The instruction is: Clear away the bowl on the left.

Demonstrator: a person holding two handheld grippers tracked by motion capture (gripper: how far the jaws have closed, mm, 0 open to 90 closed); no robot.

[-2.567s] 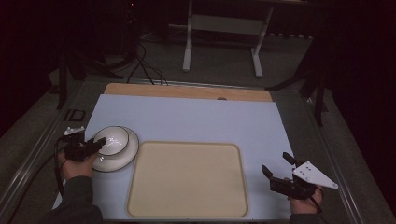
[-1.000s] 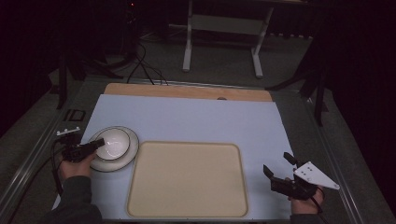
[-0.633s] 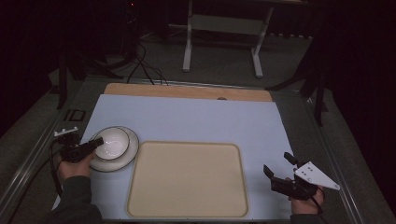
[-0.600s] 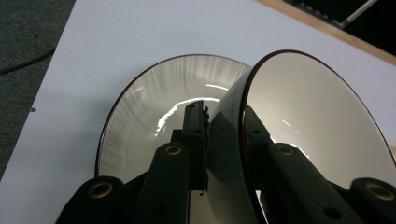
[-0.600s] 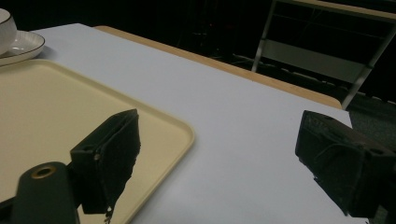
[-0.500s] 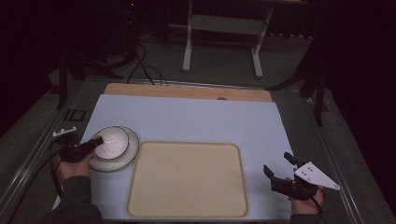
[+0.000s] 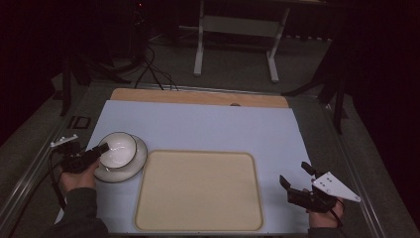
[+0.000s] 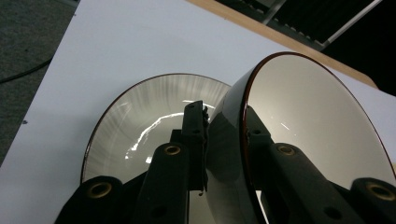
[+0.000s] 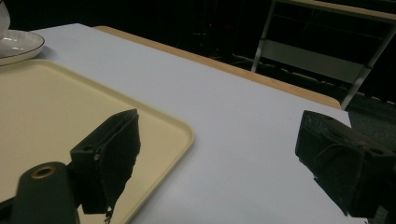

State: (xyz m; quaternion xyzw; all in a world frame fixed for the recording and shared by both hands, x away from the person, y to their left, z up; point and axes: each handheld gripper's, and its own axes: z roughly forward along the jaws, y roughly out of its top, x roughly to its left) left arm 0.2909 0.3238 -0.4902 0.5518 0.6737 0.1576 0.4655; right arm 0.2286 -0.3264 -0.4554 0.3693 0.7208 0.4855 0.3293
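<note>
dim room, pale counter [image 7: 208, 124]: left hand-held gripper [image 7: 101, 150] pinches the bowl [image 7: 119, 147] rim over its saucer [image 7: 130, 169]; a thin, glossy hold may slip. right hand-held gripper [image 7: 293, 177] gapes empty.

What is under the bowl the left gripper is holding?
A white plate lies under the bowl, on the table's pale sheet. The left gripper clamps the bowl's rim, tilting it. The plate's centre is covered by the bowl and fingers.
</note>
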